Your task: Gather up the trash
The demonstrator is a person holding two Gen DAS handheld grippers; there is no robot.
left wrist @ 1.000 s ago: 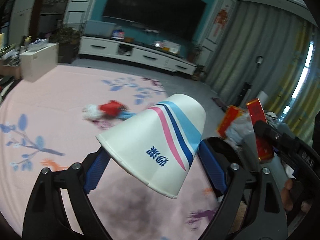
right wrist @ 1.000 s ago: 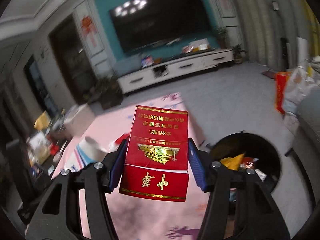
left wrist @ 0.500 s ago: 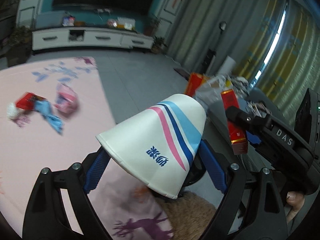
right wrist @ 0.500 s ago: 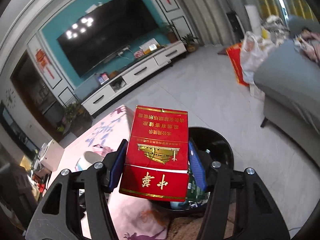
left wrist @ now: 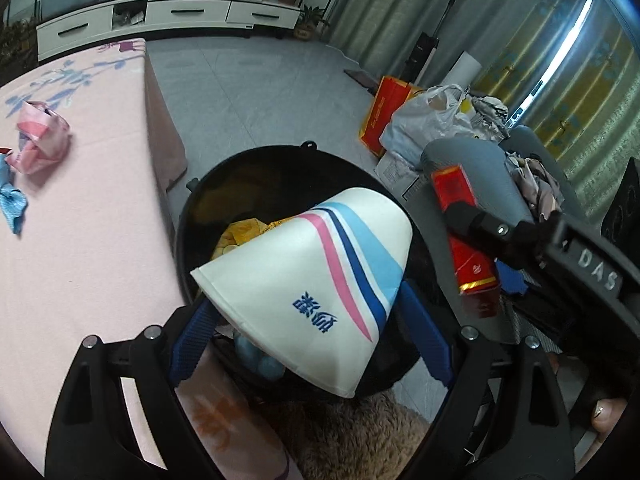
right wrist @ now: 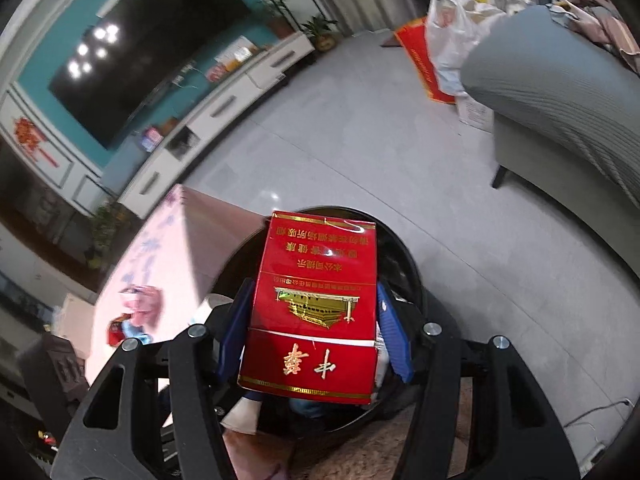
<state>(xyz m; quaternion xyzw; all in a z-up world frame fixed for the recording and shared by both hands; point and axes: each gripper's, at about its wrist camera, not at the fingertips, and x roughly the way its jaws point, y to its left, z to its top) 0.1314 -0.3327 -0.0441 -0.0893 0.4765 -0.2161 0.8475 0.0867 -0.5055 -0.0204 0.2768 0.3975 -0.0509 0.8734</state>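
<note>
My left gripper [left wrist: 310,336] is shut on a white paper cup [left wrist: 316,280] with pink and blue stripes and holds it over the black trash bin [left wrist: 192,216], which has yellow and other trash inside. My right gripper [right wrist: 314,332] is shut on a red cigarette box [right wrist: 316,304] and holds it over the same bin [right wrist: 400,248]. In the left wrist view the right gripper with the red box [left wrist: 468,240] is at the bin's right side. A crumpled pink wrapper [left wrist: 40,140] and a blue wrapper [left wrist: 14,204] lie on the pink table [left wrist: 88,216].
The bin stands on grey floor beside the table's edge. A grey sofa [right wrist: 560,92], a white plastic bag [left wrist: 428,120] and a red paper bag [left wrist: 384,112] are to the right. A white TV cabinet [left wrist: 160,16] lines the far wall. A brown rug [left wrist: 360,436] lies below.
Both grippers have swung from above the table toward the right and tipped down, and now hold the cup and the box over the bin. Both grips are unchanged.
</note>
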